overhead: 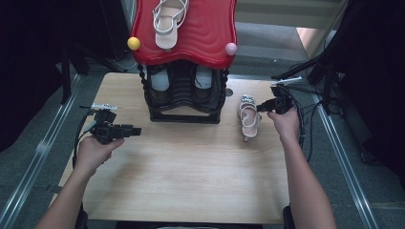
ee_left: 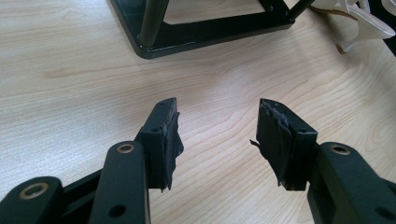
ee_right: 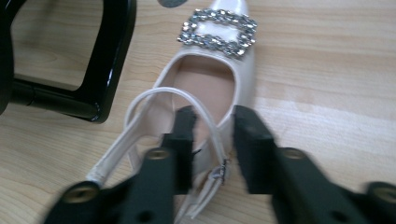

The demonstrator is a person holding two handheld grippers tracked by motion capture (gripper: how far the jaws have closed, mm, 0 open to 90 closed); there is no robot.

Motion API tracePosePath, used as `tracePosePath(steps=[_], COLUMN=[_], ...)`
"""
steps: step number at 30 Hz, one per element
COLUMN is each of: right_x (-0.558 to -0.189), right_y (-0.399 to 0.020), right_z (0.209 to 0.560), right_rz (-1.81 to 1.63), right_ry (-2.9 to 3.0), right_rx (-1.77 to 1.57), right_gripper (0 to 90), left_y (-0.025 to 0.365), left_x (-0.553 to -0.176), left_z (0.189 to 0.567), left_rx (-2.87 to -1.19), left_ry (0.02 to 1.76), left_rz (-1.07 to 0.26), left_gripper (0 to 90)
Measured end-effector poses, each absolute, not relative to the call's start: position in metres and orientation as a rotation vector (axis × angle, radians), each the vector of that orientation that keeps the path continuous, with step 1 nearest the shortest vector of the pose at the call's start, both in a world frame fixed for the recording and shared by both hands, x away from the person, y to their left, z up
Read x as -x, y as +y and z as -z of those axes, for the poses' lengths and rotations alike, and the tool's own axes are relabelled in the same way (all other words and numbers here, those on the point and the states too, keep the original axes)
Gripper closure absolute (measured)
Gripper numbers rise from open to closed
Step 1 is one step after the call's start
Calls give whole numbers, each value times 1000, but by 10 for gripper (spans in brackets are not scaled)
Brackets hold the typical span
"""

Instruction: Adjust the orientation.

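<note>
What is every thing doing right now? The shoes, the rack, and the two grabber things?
Buckle shoe: upright on the table, side wall between the jaws.
Strappy sandal: lying on the rack's red top.
Shoe rack: standing upright.
Left hand-held gripper: open, empty, above bare wood.
Right hand-held gripper: jaws astride the buckle shoe's side, not fully closed.

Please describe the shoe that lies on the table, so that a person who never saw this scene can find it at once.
Find the black rack with the red wavy top at the far middle of the wooden table. Just right of the rack's base, the shoe lies flat on the wood, at the right gripper. Unlike the white strappy sandal up on the red top, it is pale pink with a sparkling rectangular buckle on its toe.
</note>
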State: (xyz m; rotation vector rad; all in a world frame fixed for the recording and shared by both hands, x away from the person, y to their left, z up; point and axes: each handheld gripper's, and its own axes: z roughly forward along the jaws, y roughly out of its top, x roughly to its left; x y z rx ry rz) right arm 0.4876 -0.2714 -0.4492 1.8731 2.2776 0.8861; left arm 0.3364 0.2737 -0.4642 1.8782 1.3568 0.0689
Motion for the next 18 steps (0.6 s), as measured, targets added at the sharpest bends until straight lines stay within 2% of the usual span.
tracePosePath(steps=[5,10,14,18], right_x=[-490,-493,-494,-493], right_y=[-277,-269,-263,-265], right_z=[456,464,470,474], right_rz=[-848,-833,-728,-776], right_ry=[2283,2322,2310,2297], right_rx=[-1945,-1972,-1984,-2047], right_gripper=[523,443,474,510], left_y=[274,274,275,275], left_x=[-337,-337,-336,-337], left_z=[465,465,465,465], left_rx=[-1875,-1878,-1879,-1882], left_ry=[1362,1363,1361,1364], left_rz=[-73,-77,-79,-82], left_gripper=[492,492,493,493])
